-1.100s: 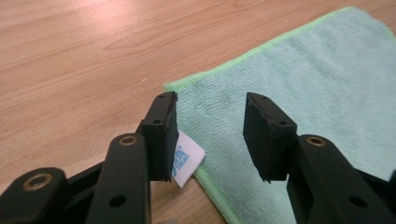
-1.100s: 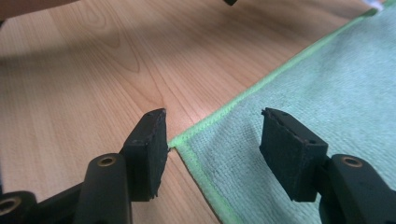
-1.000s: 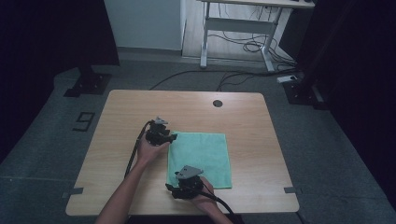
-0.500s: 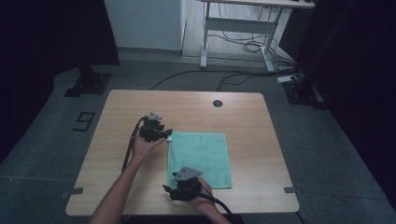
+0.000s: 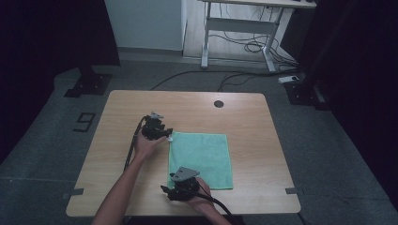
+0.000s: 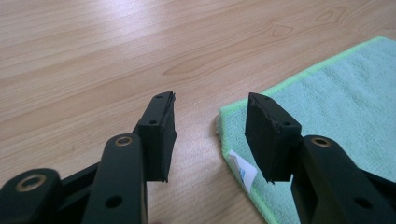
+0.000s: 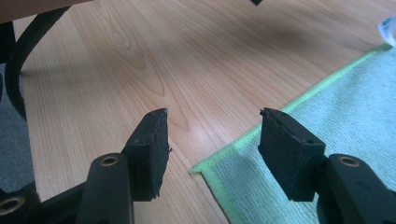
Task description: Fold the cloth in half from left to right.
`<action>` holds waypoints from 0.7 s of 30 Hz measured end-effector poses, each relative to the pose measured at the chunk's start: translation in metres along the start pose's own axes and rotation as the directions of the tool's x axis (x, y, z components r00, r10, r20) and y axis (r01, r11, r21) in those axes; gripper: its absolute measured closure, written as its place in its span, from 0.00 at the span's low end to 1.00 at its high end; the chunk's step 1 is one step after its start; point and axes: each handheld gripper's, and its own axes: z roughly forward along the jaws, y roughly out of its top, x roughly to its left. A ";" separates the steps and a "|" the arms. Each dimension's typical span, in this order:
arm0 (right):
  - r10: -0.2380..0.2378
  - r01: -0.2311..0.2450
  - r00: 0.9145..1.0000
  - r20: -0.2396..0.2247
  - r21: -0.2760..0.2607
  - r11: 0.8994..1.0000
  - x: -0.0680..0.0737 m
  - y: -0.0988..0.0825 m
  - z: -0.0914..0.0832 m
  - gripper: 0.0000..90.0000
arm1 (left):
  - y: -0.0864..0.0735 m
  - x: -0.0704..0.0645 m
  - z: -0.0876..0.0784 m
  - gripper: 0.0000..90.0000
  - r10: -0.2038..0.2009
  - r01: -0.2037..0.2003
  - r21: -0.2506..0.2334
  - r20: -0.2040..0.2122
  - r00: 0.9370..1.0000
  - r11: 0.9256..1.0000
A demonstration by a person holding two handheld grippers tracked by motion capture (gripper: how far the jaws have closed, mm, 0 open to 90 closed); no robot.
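Right gripper [image 5: 165, 191]: I hold it half open at the cloth's near left corner, gripping nothing.
Cloth [image 5: 202, 157]: green, flat on my table [image 5: 263, 140], right of centre.
Left gripper [image 5: 170, 135]: half open, straddling the far left corner with its white tag [image 6: 243, 171], pads not pressing.

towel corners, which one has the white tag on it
The far left corner of the green towel, the one at the left tongs. Its white tag sticks out from the hem there; the near left corner, at the right tongs, shows plain hem.
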 end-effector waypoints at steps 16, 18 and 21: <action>0.010 -0.010 1.000 -0.006 0.020 1.000 -0.004 -0.003 0.005 0.50 | -0.007 -0.008 0.034 0.61 -0.024 0.022 0.050 0.039 0.999 0.998; 0.003 -0.003 1.000 -0.003 0.029 1.000 -0.003 -0.004 0.007 0.50 | -0.007 -0.008 0.035 0.63 -0.024 0.022 0.055 0.035 0.999 0.998; 0.004 -0.004 1.000 -0.002 0.041 0.999 -0.002 -0.004 0.009 0.51 | -0.007 -0.008 0.035 0.69 -0.031 0.029 0.059 0.039 0.999 0.998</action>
